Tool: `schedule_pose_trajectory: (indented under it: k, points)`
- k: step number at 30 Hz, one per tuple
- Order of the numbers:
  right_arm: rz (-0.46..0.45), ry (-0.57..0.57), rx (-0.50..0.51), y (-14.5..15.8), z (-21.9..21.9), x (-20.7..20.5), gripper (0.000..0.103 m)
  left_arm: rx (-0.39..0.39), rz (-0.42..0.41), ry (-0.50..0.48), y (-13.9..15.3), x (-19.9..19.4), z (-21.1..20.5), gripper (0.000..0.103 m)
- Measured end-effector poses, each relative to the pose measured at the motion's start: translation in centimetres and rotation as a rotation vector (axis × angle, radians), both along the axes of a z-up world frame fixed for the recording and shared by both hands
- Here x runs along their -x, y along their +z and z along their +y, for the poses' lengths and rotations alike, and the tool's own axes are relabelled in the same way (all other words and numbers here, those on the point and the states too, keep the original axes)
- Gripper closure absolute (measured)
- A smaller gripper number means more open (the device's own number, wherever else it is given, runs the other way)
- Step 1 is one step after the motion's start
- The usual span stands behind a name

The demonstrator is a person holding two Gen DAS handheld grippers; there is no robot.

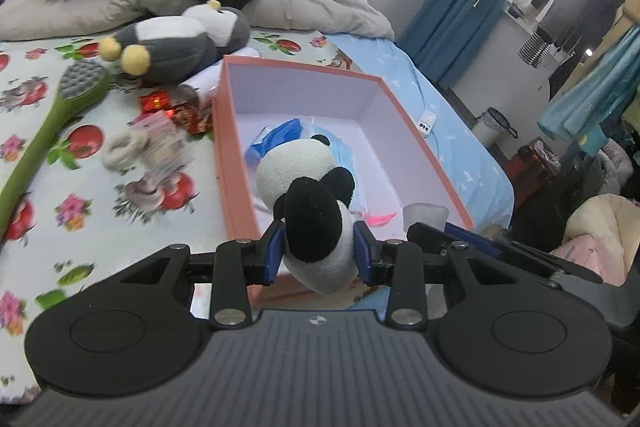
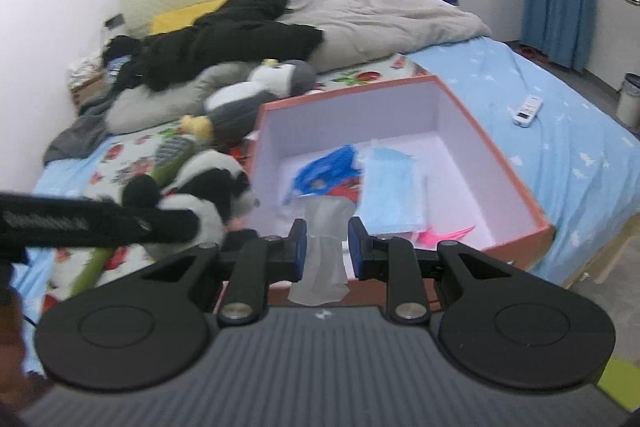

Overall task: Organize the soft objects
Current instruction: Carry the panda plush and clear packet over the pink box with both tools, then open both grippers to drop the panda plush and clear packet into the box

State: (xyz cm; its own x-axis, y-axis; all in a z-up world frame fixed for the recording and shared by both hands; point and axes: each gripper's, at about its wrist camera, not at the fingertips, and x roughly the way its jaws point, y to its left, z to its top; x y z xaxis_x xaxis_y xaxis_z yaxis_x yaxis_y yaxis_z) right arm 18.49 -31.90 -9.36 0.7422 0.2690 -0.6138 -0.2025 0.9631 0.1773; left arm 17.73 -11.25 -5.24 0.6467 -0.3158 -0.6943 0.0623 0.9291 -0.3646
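Closest to the camera, the left hand-held gripper point(image 1: 319, 251) pinches a panda toy point(image 1: 310, 211) by its middle, so the soft toy cannot slip. It holds the panda over the near edge of the pink box point(image 1: 424, 143) on the bed point(image 1: 80, 195), probably to drop it in. The right hand-held gripper point(image 2: 327, 247) squeezes a floppy clear plastic piece point(image 2: 322, 247) above the same box, just right of the panda. Blue soft things point(image 2: 360, 175) already lie inside. A gray penguin toy point(image 1: 180, 41) waits on the bed, far left of the box, near a green brush point(image 1: 52, 115).
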Motion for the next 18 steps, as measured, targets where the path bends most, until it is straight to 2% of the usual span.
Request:
schedule_pose_trajectory:
  k: [2,7,18]
  points:
    - [0.011,-0.029,0.008,-0.6,-1.0,-1.6,0.077,0.016,0.012,-0.010,-0.3,-2.1,-0.4,0.061]
    - [0.065,-0.068,0.015,-2.5,-2.7,-5.4,0.077,-0.004,0.042,-0.068,-1.6,-7.3,-2.2,0.061]
    - [0.174,-0.088,0.014,-7.5,-3.3,-13.3,0.076,-0.018,0.151,-0.123,-7.6,-17.3,-4.1,0.061]
